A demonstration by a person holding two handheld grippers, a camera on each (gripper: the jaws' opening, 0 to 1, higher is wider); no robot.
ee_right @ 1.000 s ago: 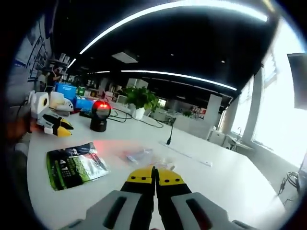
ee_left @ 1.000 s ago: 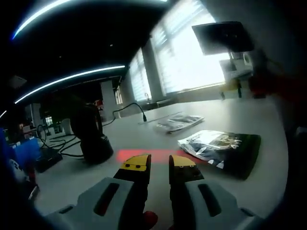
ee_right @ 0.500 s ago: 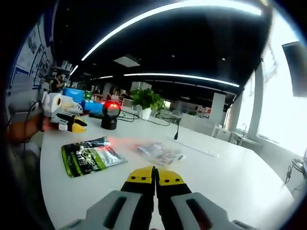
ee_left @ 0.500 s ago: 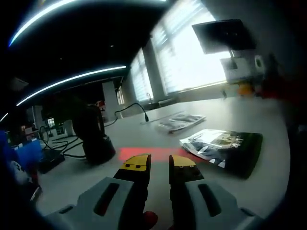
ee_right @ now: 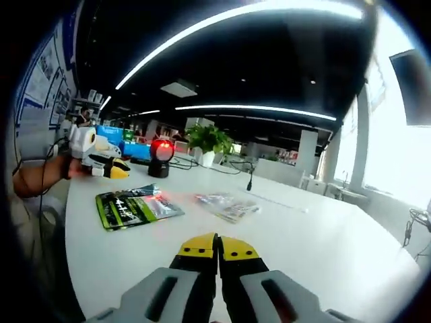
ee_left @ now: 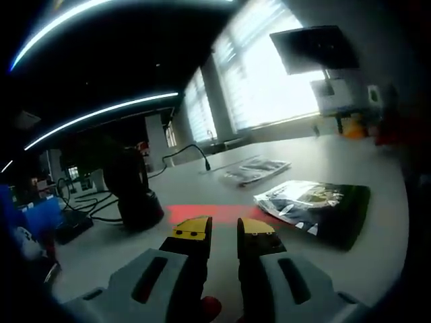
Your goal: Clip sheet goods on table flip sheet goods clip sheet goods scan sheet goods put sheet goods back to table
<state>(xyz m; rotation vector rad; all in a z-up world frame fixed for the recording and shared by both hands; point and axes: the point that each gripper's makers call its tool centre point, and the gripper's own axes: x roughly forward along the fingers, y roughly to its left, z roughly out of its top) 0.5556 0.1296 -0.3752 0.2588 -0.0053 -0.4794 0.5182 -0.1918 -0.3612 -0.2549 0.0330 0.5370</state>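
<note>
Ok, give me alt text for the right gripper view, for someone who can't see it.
The right gripper, its yellow-tipped jaws shut on nothing, hovers over a white table. Ahead lie a green-and-black foil packet and a clear plastic packet, with a black scanner glowing red behind and the left gripper at far left.

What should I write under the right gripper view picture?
Shut tongs hover over a white table with a green packet.

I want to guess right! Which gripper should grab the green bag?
Probably left: the left gripper is open, near the dark green foil bag. The right gripper is shut, farther away.
</note>
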